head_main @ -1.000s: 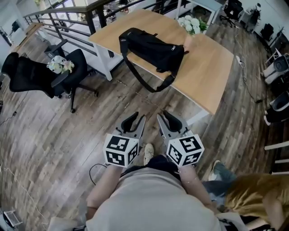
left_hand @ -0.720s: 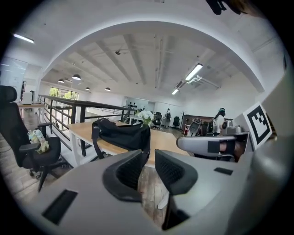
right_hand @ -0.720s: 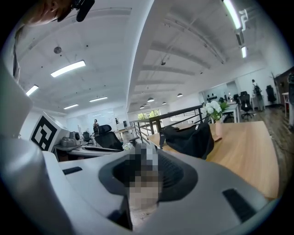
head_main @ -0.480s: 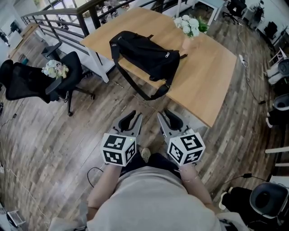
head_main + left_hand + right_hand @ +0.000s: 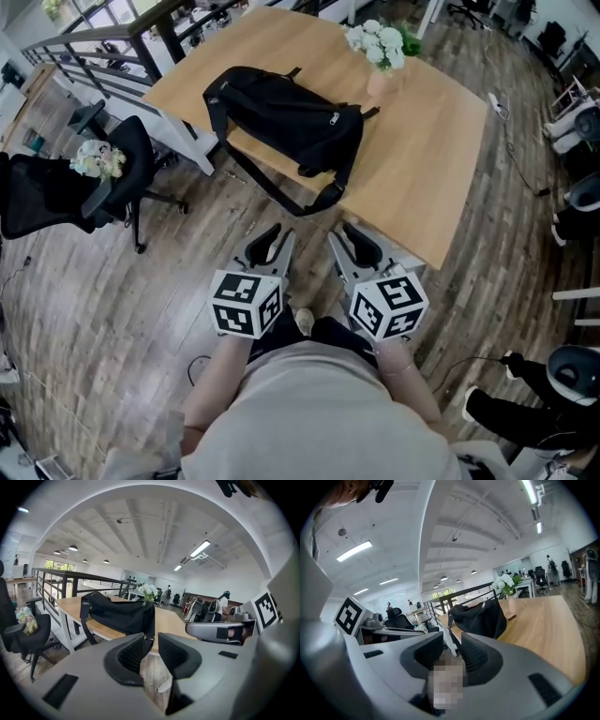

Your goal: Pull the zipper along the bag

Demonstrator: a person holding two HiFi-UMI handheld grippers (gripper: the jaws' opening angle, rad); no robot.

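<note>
Drawn nearer to the table (image 5: 422,169) than a second ago, with the bag (image 5: 286,117) now further left in the head view. Lying black across the table's left half, with its strap (image 5: 281,192) drooping over the near edge. Holding the left gripper (image 5: 279,236) and right gripper (image 5: 339,234) side by side, short of that near edge. Left fingers slightly spread on nothing; right fingers opening, likewise empty. At the table's far edge, flowers (image 5: 380,42).

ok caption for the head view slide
Black bag on a wooden table; short of it, left gripper open and empty, right gripper empty with jaws opening.
</note>
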